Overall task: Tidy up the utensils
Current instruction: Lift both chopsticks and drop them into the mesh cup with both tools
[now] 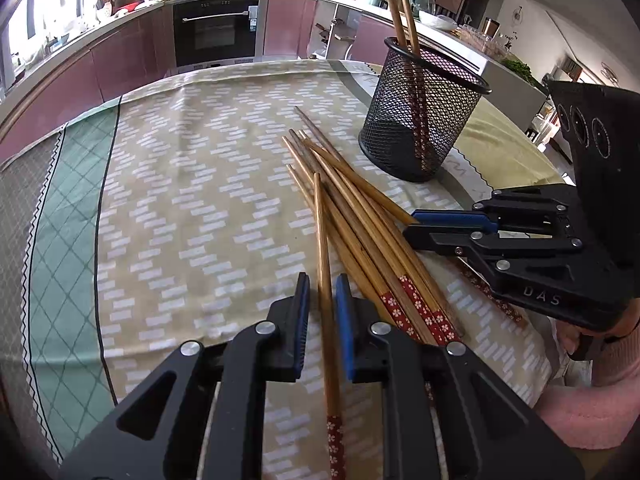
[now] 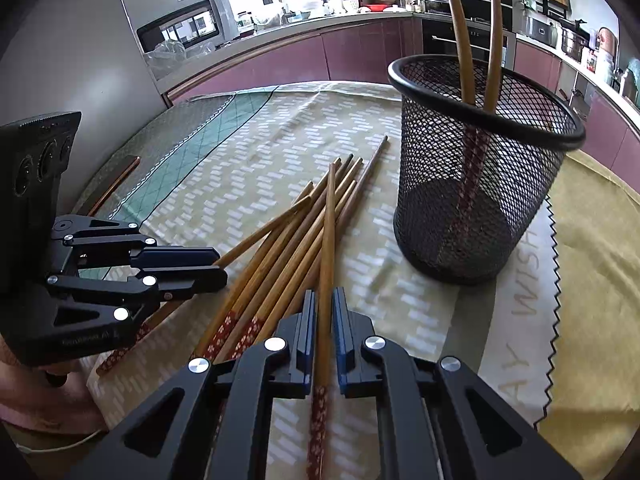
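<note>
Looking along the left gripper (image 1: 322,296) in its own view, we see its two blue pads clenched on one bamboo chopstick (image 1: 325,280), which runs up the lower middle of the frame. In the right wrist view, the right gripper (image 2: 323,312) grasps one chopstick (image 2: 329,248) in the same way, between two ribbed blue pads at the lower middle. So we count two grippers and one stick in each.

The loose pile of chopsticks (image 1: 360,216) lies on the cloth in the middle of the frame, and we can count about eight there, though they overlap and the number is not sure. Each stick is thin, round and light brown, and the thick end is wrapped in red paper with small white flowers.

At the upper right stands one black cup (image 1: 420,120) of wire mesh, round, a little narrower at the bottom, with a smooth rim. Two chopsticks (image 1: 394,4) stand inside it, thin ends up, leaning on the rim.

The tablecloth (image 1: 180,200) is beige with short white dashes in zigzag rows, and it has one green band with a diamond grid at the left. At the lower right edge we see a pink fuzzy sleeve (image 1: 592,408).
</note>
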A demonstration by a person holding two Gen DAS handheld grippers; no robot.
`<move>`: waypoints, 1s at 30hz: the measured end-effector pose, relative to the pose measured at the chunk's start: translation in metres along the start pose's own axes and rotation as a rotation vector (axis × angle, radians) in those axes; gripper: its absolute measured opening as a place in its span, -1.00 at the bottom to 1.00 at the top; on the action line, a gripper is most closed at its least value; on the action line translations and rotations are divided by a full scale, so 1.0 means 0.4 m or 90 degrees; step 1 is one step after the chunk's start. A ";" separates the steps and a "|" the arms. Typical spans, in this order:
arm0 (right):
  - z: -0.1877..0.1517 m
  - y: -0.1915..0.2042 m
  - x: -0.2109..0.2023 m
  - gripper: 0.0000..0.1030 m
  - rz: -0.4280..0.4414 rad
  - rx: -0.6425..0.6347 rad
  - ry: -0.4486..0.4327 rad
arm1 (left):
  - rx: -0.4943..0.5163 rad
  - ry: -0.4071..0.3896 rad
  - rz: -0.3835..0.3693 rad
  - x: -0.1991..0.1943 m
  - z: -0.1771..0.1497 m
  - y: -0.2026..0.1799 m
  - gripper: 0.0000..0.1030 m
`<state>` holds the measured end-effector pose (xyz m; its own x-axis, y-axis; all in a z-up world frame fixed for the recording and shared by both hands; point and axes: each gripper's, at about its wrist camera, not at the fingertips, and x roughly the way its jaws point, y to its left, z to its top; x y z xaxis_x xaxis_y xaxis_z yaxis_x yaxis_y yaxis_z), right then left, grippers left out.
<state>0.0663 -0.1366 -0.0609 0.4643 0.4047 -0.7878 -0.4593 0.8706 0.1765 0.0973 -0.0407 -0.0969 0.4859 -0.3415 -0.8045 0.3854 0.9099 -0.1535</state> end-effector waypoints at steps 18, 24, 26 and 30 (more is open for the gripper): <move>0.037 -0.043 -0.203 -0.89 0.025 0.032 -0.163 | -0.002 -0.113 -0.088 -0.167 0.090 -0.002 -0.86; 0.054 -0.066 -0.256 -0.89 0.021 0.038 -0.206 | 0.009 -0.163 -0.110 -0.239 0.118 -0.017 -0.86; 0.060 -0.075 -0.270 -0.89 0.022 0.039 -0.217 | 0.012 -0.175 -0.119 -0.258 0.125 -0.018 -0.86; 0.080 -0.086 -0.299 -0.88 0.014 0.036 -0.241 | 0.017 -0.205 -0.132 -0.294 0.149 -0.026 -0.86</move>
<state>0.0507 -0.2059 0.0462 0.7070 0.4885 -0.5113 -0.4347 0.8705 0.2307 0.0831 -0.0239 0.0334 0.6153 -0.5774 -0.5366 0.5192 0.8091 -0.2752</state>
